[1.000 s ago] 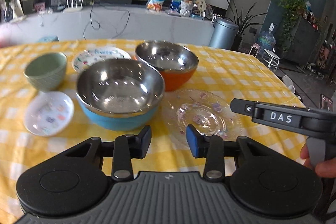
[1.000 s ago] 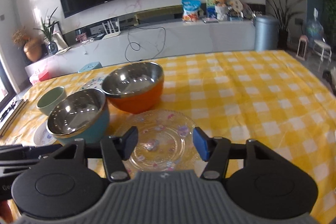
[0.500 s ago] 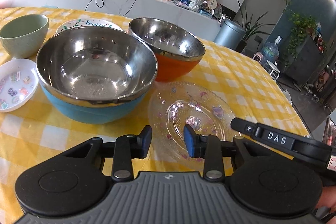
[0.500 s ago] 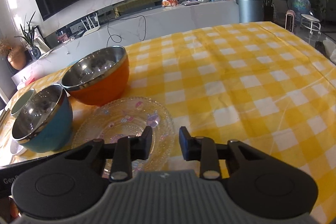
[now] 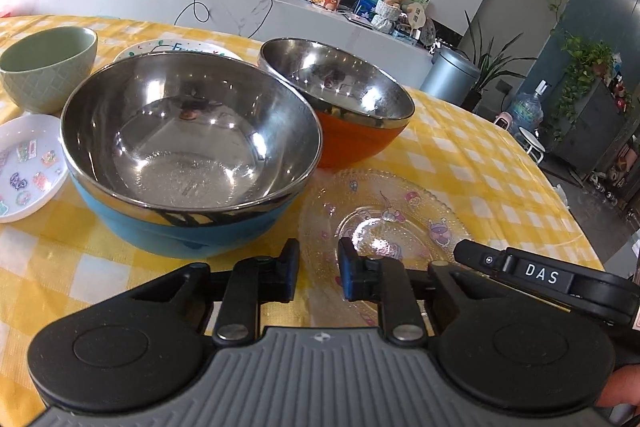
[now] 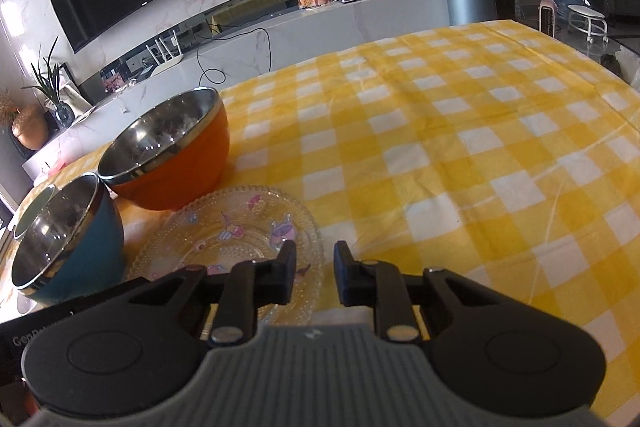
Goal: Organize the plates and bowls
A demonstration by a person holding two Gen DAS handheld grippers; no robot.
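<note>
Sitting at nine o'clock in the left wrist view, the small white dish (image 5: 26, 169) and, behind it at ten o'clock, the green bowl (image 5: 48, 67) crowd the table's left side. Next comes the blue bowl (image 5: 188, 155), with a printed plate (image 5: 176, 49) partly hidden behind it, then the orange bowl (image 5: 340, 107) at one o'clock, their rims looking close enough to touch. The clear glass plate (image 5: 380, 219) lies flat on the yellow checked tablecloth (image 5: 460, 155), just in front of the orange bowl and beside the blue one.

Both tools converge on that plate, probably because it is the nearest piece. The left gripper (image 5: 318, 273) hovers over its near rim at six o'clock, fingers parted by a narrow gap, holding nothing. The right gripper (image 6: 314, 277), at five o'clock in that view, is likewise slightly parted and empty over the plate's near right edge; whether either touches glass I cannot tell.

The plate's thin beaded rim sits low on the cloth, so getting a finger beneath looks awkward. Open cloth spreads from twelve to three o'clock in the right wrist view, giving free room to slide or lift the plate away from the bowls.
</note>
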